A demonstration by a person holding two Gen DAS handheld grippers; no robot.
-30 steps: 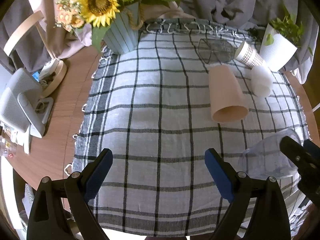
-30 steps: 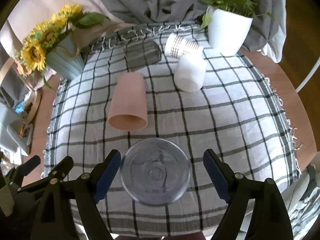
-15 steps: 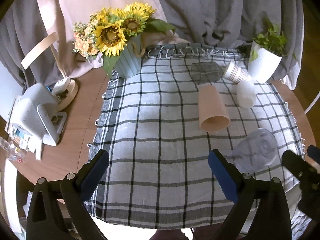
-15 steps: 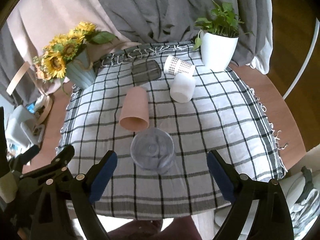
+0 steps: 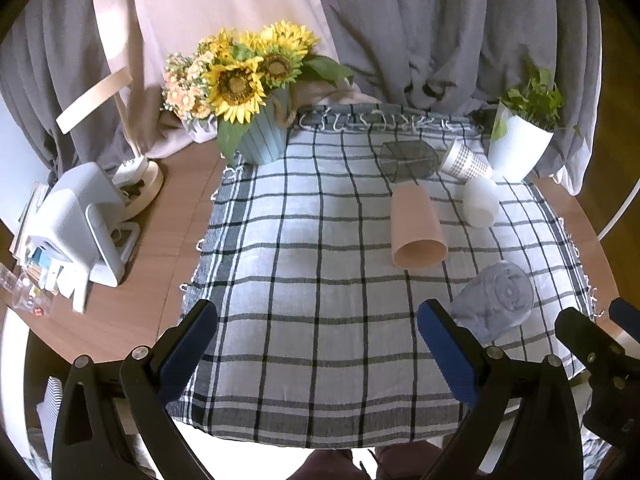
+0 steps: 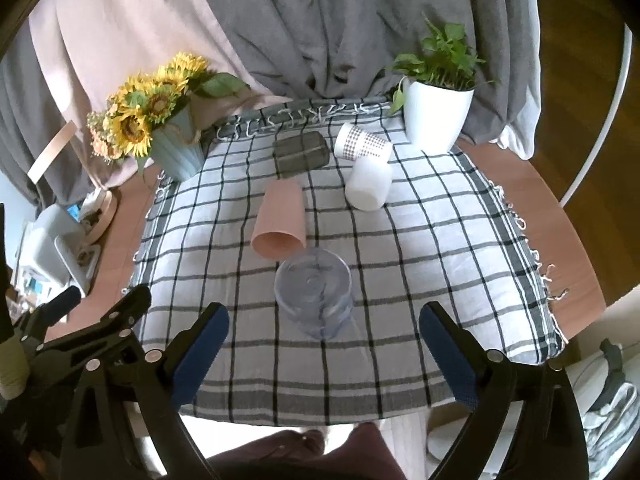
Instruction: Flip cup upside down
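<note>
Clear cup (image 6: pixel 314 298) standing upside down, base up, on checked cloth (image 6: pixel 432 240) over the surface, just in front of pink cup (image 6: pixel 280 220) lying on its side. Right tongs (image 6: pixel 322 354) spread wide, empty, near clear cup. Left tongs (image 5: pixel 318 354) wide open, empty.

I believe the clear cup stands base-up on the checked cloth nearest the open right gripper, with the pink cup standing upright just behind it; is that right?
Nearly. The clear cup does stand base-up on the checked cloth before the open right gripper, but the pink cup behind it lies on its side, mouth toward the camera, as the right wrist view shows.
</note>
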